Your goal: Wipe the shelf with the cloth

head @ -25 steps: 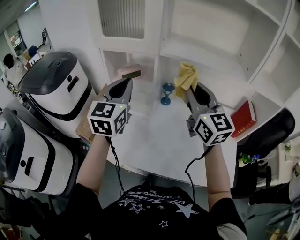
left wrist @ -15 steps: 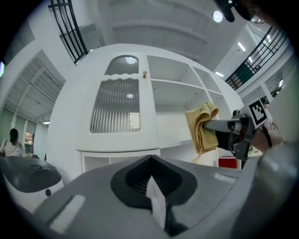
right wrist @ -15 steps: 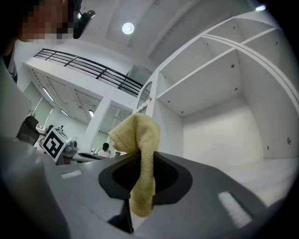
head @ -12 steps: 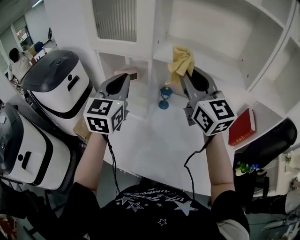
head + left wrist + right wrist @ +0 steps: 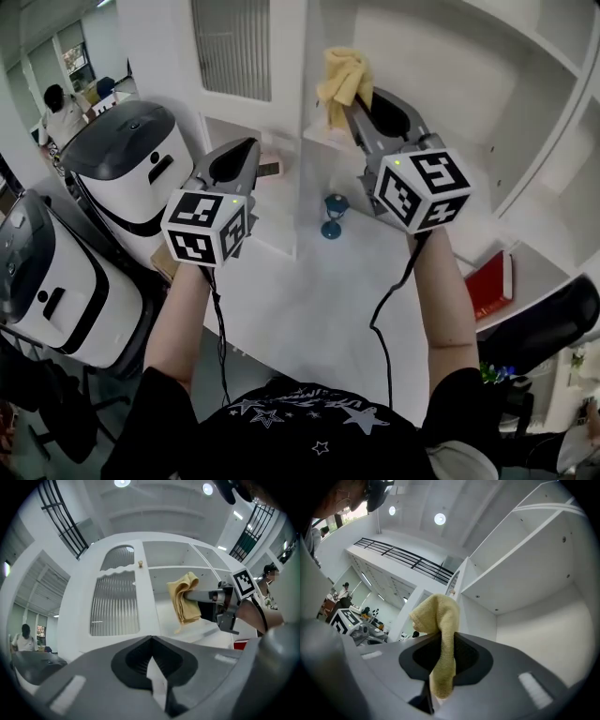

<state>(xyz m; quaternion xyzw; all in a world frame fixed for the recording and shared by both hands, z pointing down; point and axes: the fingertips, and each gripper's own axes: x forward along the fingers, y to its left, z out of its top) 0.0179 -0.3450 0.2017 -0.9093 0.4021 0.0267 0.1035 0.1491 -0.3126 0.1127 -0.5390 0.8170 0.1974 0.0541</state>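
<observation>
A yellow cloth (image 5: 343, 82) hangs pinched in my right gripper (image 5: 354, 98), raised in front of an open compartment of the white shelf unit (image 5: 441, 66). In the right gripper view the cloth (image 5: 440, 634) droops between the shut jaws, with the shelf's back wall (image 5: 543, 630) beyond. My left gripper (image 5: 246, 155) is shut with nothing in it, held lower and to the left. From the left gripper view the cloth (image 5: 185, 603) and the right gripper (image 5: 206, 596) show at the shelf board (image 5: 206, 631).
A blue hourglass-shaped thing (image 5: 333, 216) stands on the white desk (image 5: 309, 300) under the shelf. A red book (image 5: 491, 285) lies in a lower right compartment. Two white and black machines (image 5: 131, 178) stand at the left. A ribbed cabinet door (image 5: 237, 47) is at upper left.
My right gripper has lifted the cloth from desk height up to the shelf compartment. The left gripper stayed low at the left, and my view has tilted upward.
</observation>
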